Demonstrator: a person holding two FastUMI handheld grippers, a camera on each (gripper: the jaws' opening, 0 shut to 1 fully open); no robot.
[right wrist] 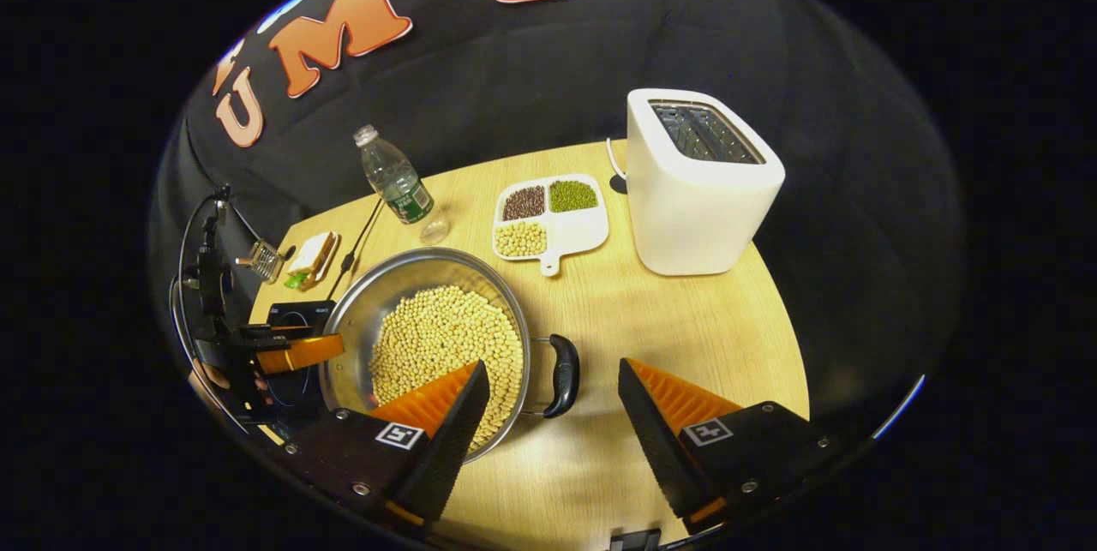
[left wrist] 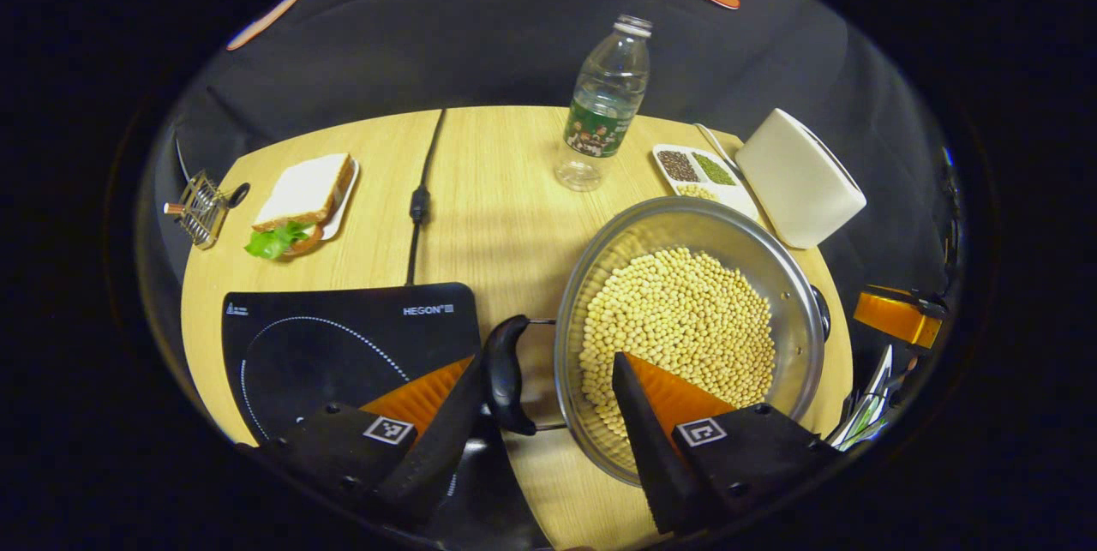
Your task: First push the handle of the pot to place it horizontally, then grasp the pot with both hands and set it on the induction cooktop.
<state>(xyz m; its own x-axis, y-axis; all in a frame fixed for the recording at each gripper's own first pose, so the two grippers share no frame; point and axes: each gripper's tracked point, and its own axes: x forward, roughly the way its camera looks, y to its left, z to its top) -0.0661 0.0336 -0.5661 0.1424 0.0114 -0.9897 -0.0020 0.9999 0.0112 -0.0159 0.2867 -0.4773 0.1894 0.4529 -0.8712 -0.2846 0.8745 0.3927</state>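
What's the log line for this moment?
steel pot of soybeans on table | both tools open, straddling its side handles | black induction cooktop bare

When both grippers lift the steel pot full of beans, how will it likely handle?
Probably heavy for its size: the pot holds a deep layer of beans. The loose beans may slide if it tilts, so it should stay level. The handle hangs on thin wire loops, so it could swivel when gripped.
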